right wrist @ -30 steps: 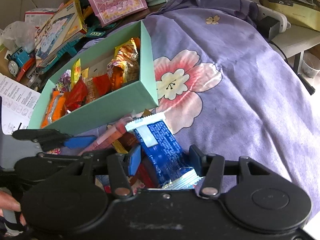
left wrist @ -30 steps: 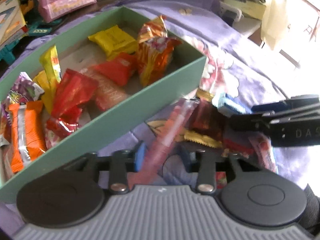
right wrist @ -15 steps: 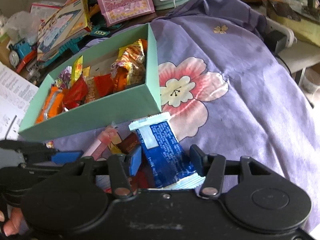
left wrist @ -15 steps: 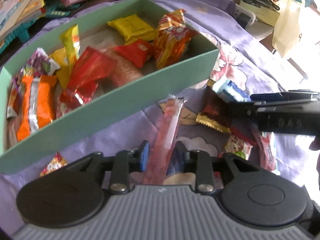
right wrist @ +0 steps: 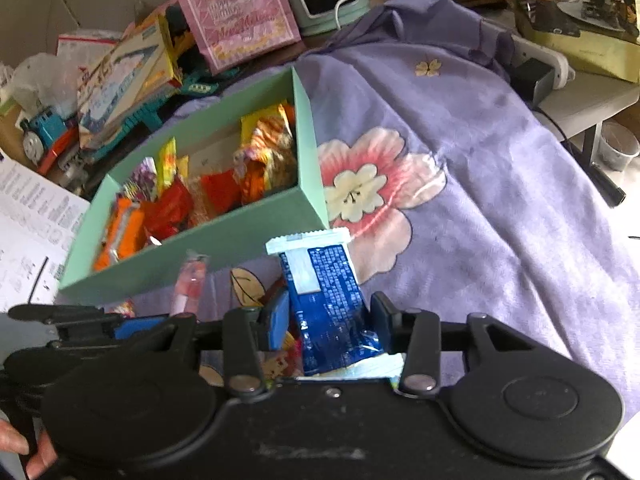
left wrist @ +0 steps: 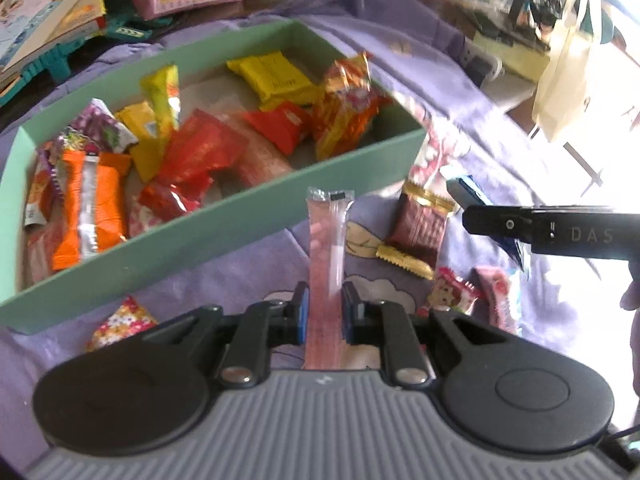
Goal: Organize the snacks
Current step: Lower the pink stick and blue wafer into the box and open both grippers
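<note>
Two snacks are being carried at this moment, one in each gripper. The pink stick packet (left wrist: 326,248) is standing upright between the narrow jaws of the left gripper (left wrist: 323,314), lifted above the purple cloth (right wrist: 500,200), just in front of the near wall of the green box (left wrist: 224,236). The blue wrapped bar (right wrist: 328,300) is sitting between the fingers of the right gripper (right wrist: 326,320), which are closing on its sides, near the box's right corner.

The step in hand seems to be the transfer into the box, which is already holding many packets in yellow, red and orange. The next move probably calls for raising each snack over the near wall and then opening the jaws above a free part of the box floor.

On the cloth in front of the box some snacks are still waiting: a brown packet with gold ends (left wrist: 420,228), a small floral candy (left wrist: 120,322) near the left corner, and pink sweets (left wrist: 496,292).

Compared with one second ago, the pink stick is now hanging straight instead of leaning, and both grippers are standing higher, so more of the box's inside is showing.
</note>
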Available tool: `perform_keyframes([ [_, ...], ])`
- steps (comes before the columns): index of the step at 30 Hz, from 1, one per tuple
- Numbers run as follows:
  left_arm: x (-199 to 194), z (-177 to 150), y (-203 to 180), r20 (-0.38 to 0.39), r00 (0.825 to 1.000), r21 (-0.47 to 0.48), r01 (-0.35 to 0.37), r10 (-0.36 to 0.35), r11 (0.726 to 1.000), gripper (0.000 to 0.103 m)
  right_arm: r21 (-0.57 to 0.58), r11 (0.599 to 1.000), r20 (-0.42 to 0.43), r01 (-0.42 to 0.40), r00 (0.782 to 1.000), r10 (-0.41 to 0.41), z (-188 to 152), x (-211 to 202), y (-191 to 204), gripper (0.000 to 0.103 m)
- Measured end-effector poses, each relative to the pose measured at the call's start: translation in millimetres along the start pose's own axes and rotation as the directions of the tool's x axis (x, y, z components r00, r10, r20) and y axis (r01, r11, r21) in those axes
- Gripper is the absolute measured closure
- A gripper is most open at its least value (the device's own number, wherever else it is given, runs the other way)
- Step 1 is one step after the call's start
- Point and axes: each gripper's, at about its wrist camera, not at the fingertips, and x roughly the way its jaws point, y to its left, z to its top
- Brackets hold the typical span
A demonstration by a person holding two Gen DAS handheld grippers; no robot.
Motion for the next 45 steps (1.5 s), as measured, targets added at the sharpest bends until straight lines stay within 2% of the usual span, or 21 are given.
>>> perform_keyframes([
  [9, -46.8, 24.8, 23.8, 0.099, 0.995, -0.071, 0.028, -0.021, 0.997, 0.087, -0.022, 0.999, 0.093, -0.042, 0.995, 0.044, 32.9, -32.1, 21.3, 0.061],
  [16, -53.2, 72.7, 59.5, 0.161, 0.985, -0.094, -0.047, 0.061, 0.994, 0.087, -0.068, 0.994, 0.111, -0.087, 0.989, 0.094, 86.1, -10.9, 57.5, 0.061],
  [25, -11.7, 141.1, 108.2, 0.137, 0.985, -0.146, -0.086, 0.106, 0.986, 0.087, -0.066, 0.989, 0.039, -0.130, 0.990, 0.133, 149.6, 70.2, 103.9, 0.061],
  [32, 36.8, 163.5, 130.6, 0.074, 0.990, -0.182, -0.105, 0.120, 0.978, 0.087, -0.045, 0.990, 0.004, -0.134, 0.991, 0.134, 170.9, 121.7, 123.8, 0.061],
  [34, 49.9, 164.8, 134.8, 0.056, 0.989, -0.190, -0.121, 0.134, 0.974, 0.086, -0.032, 0.989, 0.000, -0.142, 0.990, 0.142, 175.5, 130.2, 126.2, 0.057],
  [35, 55.8, 165.7, 136.3, 0.047, 0.987, -0.194, -0.139, 0.150, 0.971, 0.081, -0.020, 0.990, 0.002, -0.142, 0.990, 0.142, 178.4, 134.3, 127.1, 0.054],
  [36, 59.9, 166.1, 137.3, 0.040, 0.984, -0.200, -0.162, 0.173, 0.966, 0.063, -0.012, 0.989, 0.002, -0.146, 0.989, 0.146, 181.1, 137.7, 128.0, 0.043],
  [37, 63.0, 166.3, 138.7, 0.033, 0.981, -0.206, -0.182, 0.193, 0.961, 0.051, -0.009, 0.989, 0.004, -0.149, 0.989, 0.149, 183.1, 141.3, 128.4, 0.036],
  [38, 64.2, 166.3, 140.2, 0.040, 0.978, -0.208, -0.192, 0.204, 0.959, 0.036, -0.014, 0.989, 0.015, -0.147, 0.989, 0.147, 183.7, 142.2, 130.2, 0.026],
  [39, 63.9, 165.7, 140.5, 0.049, 0.976, -0.207, -0.200, 0.214, 0.958, 0.033, -0.023, 0.989, 0.023, -0.144, 0.989, 0.144, 183.3, 141.3, 129.7, 0.020],
  [40, 63.8, 165.3, 141.0, 0.049, 0.975, -0.206, -0.204, 0.219, 0.957, 0.032, -0.032, 0.990, 0.026, -0.140, 0.990, 0.140, 182.7, 141.0, 130.1, 0.020],
  [42, 63.6, 165.0, 143.1, 0.042, 0.976, -0.214, -0.199, 0.213, 0.956, 0.018, -0.031, 0.990, 0.023, -0.135, 0.990, 0.136, 181.8, 141.2, 129.7, 0.020],
  [44, 61.3, 163.0, 143.7, 0.047, 0.975, -0.220, -0.203, 0.218, 0.954, 0.016, -0.026, 0.991, 0.023, -0.130, 0.991, 0.130, 178.9, 138.8, 127.5, 0.019],
  [45, 60.2, 161.8, 143.4, 0.047, 0.975, -0.219, -0.204, 0.219, 0.954, 0.015, -0.028, 0.991, 0.025, -0.127, 0.991, 0.128, 177.1, 136.4, 126.6, 0.011],
])
